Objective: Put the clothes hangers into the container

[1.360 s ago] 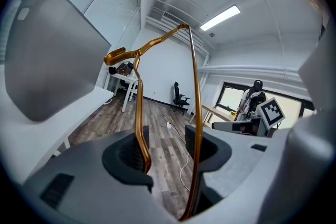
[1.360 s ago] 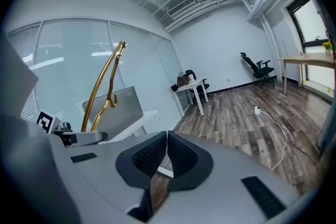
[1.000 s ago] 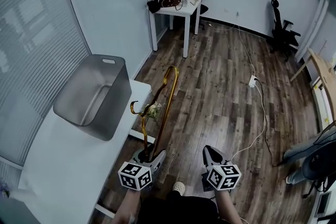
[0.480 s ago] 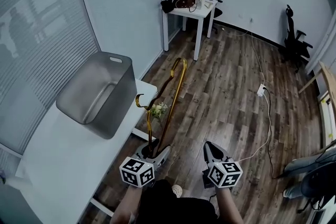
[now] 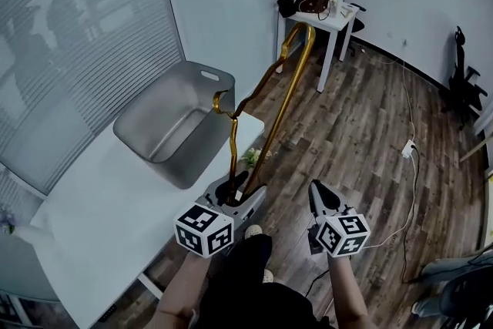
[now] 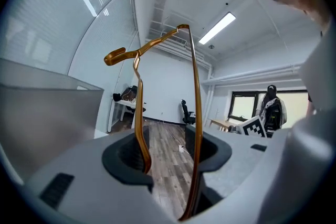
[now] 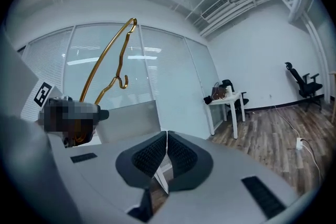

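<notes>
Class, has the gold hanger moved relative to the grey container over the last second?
Yes. The gold hanger, held in the left gripper, has come up toward the grey container; its hook now overlaps the container's rim.

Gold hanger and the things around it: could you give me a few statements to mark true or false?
1. The left gripper holds the gold hanger. True.
2. The right gripper holds a hanger too. False: its jaws are shut with nothing between them.
3. The gold hanger lies inside the grey container. False: it is held up in the air, outside it.
4. The grey container stands on the white table. True.
</notes>
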The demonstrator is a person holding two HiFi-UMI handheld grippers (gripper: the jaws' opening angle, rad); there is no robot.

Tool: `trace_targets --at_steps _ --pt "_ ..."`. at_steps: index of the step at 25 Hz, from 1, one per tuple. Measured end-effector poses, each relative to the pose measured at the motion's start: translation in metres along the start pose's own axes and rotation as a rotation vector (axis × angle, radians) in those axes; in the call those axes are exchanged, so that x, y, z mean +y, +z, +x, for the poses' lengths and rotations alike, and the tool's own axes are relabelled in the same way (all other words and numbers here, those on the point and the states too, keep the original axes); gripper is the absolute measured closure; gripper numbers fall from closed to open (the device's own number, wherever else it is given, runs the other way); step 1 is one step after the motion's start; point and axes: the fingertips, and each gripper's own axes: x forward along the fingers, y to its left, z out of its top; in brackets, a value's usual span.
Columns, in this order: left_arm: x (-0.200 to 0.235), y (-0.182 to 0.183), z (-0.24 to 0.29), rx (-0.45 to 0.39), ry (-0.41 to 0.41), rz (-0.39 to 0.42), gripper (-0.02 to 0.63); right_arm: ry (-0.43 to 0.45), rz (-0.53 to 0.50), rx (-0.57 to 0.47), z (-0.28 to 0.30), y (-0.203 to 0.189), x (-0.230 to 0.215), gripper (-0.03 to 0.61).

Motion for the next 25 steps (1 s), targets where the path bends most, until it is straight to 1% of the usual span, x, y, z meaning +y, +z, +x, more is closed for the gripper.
trace_targets --at_steps 4,8,12,20,25 --pt "0.024 0.034 -0.020 -0.027 0.047 0.063 0.393 0.092 -0.042 -0.032 0.039 0.025 0.028 0.549" --pt "0.043 0.063 -0.047 -0.053 0.137 0.115 0.393 0.195 -0.065 -0.061 0.068 0.055 0.055 0.549" --pt "0.070 0.083 -0.071 -0.062 0.228 0.148 0.393 0.279 -0.087 -0.068 0.095 0.072 0.080 0.549" --pt "0.135 0.109 -0.124 -0.026 0.419 0.220 0.393 0.400 -0.152 -0.065 0.149 0.099 0.118 0.549" --pt "0.167 0.110 -0.152 0.053 0.535 0.255 0.393 0.458 -0.199 -0.074 0.179 0.116 0.127 0.549"
